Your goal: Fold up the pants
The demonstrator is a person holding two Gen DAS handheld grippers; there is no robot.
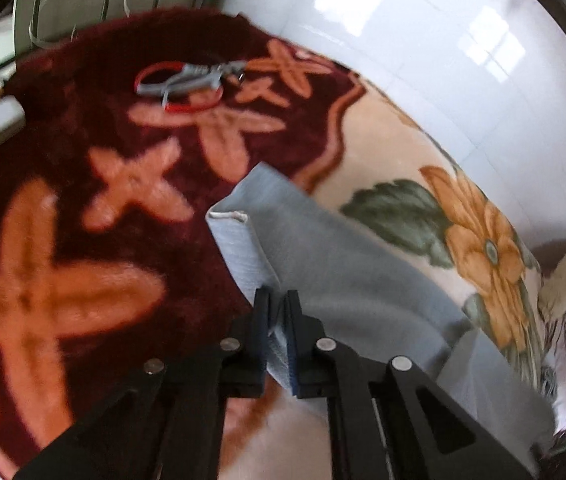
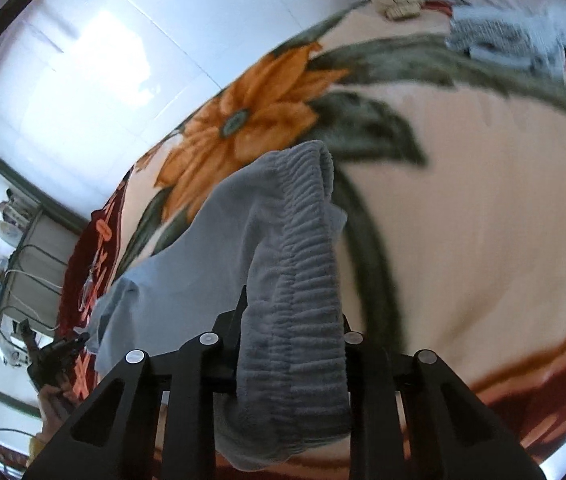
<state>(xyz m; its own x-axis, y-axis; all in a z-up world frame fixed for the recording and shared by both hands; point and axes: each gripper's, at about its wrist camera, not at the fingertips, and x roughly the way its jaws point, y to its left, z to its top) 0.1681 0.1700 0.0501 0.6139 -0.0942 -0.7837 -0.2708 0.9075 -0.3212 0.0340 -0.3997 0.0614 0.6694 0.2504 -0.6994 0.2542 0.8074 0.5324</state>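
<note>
The left claw pinches a hemmed edge of the soft grey pants, while the right claw clamps their ribbed elastic waistband above the plush floral blanket.

Both views look forward along their fingers, close above the flowered blanket. The left faces its dark red end, the right its cream end. Both share the grey pants and orange flower.
</note>
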